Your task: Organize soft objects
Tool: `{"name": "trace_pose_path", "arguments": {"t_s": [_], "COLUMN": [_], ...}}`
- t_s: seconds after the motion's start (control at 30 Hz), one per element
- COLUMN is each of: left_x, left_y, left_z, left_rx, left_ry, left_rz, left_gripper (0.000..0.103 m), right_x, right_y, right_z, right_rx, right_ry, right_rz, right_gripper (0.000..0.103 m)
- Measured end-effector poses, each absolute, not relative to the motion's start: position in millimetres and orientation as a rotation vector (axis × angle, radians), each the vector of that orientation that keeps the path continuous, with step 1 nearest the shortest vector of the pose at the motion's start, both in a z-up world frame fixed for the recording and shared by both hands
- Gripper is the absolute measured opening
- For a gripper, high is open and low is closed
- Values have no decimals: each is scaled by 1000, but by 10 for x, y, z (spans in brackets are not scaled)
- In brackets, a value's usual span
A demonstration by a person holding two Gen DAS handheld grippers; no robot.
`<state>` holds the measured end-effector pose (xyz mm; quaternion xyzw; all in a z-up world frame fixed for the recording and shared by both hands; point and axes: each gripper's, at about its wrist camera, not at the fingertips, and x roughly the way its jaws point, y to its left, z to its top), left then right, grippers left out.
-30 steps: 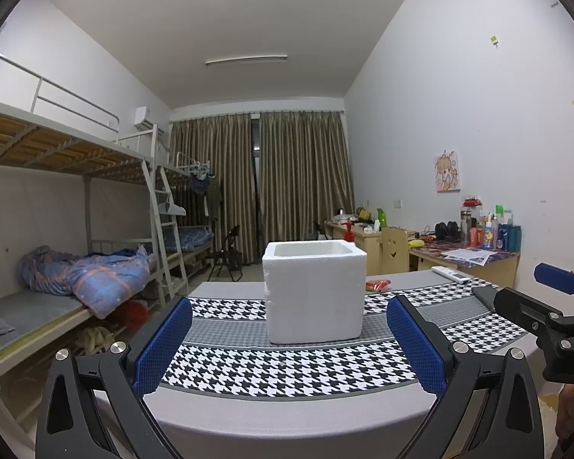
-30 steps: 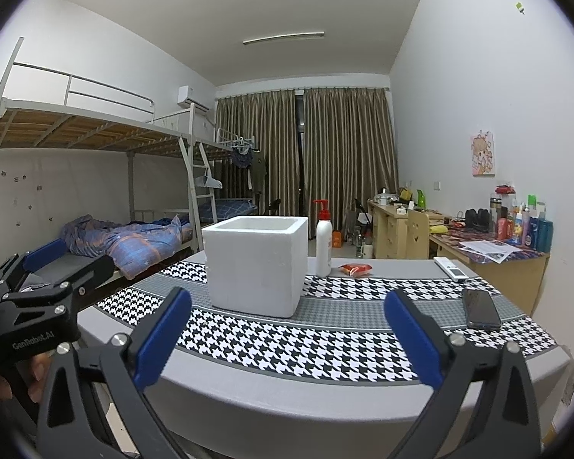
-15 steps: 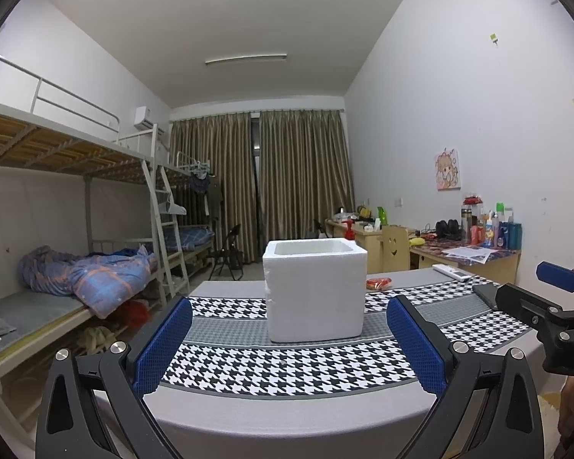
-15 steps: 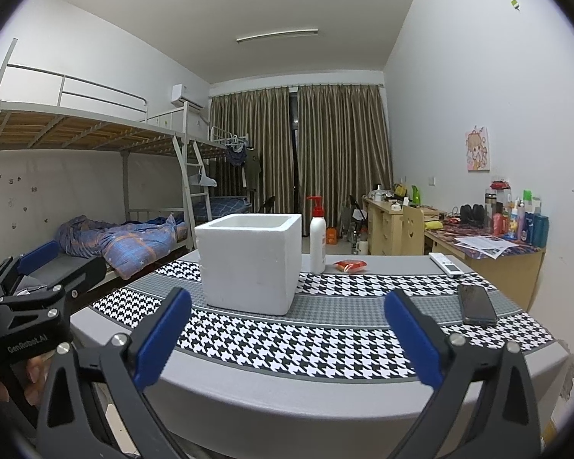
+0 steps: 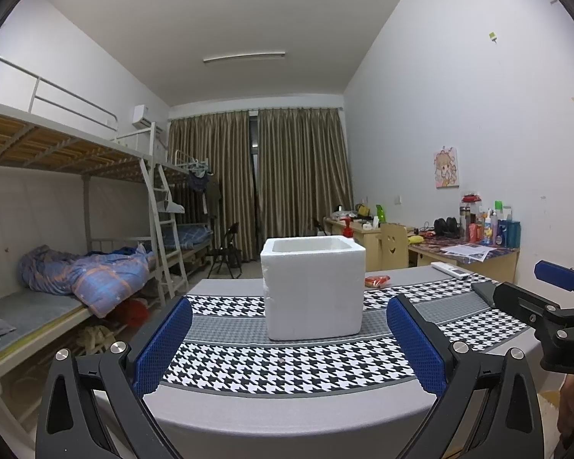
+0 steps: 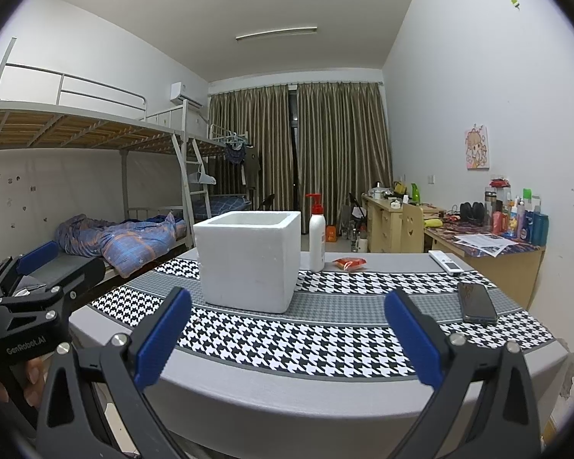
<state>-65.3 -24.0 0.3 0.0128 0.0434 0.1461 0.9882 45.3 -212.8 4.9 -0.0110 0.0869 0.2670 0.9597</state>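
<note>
A white foam box (image 5: 313,287) stands open-topped on the table's houndstooth runner (image 5: 287,363); it also shows in the right wrist view (image 6: 248,260). A small red soft packet (image 5: 377,280) lies behind the box to its right, seen too in the right wrist view (image 6: 349,263). My left gripper (image 5: 289,344) is open and empty, held before the table's near edge, facing the box. My right gripper (image 6: 287,338) is open and empty, also short of the near edge. Each gripper shows at the side of the other's view.
A white pump bottle (image 6: 317,239) stands right behind the box. A black phone (image 6: 476,303) and a white remote (image 6: 445,262) lie at the table's right. Bunk beds (image 6: 95,176) are on the left, cluttered desks (image 6: 486,241) on the right.
The right wrist view has shifted a little: the box and bottle sit slightly further left and higher. The left gripper has hardly moved. Both grippers stay open.
</note>
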Motion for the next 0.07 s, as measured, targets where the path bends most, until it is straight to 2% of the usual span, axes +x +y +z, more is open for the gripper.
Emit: {"name": "trace_pose_path", "arguments": {"t_s": [0.07], "left_x": [-649], "left_y": [-229], "left_z": [5], "left_rx": [26], "left_ry": [87], "left_rz": [293], "left_gripper": [102], "right_x": [451], "right_y": [-2125], "right_z": [52], "right_rx": [-22], "right_ry": [176], "right_rz": [543], "right_gripper": [102]}}
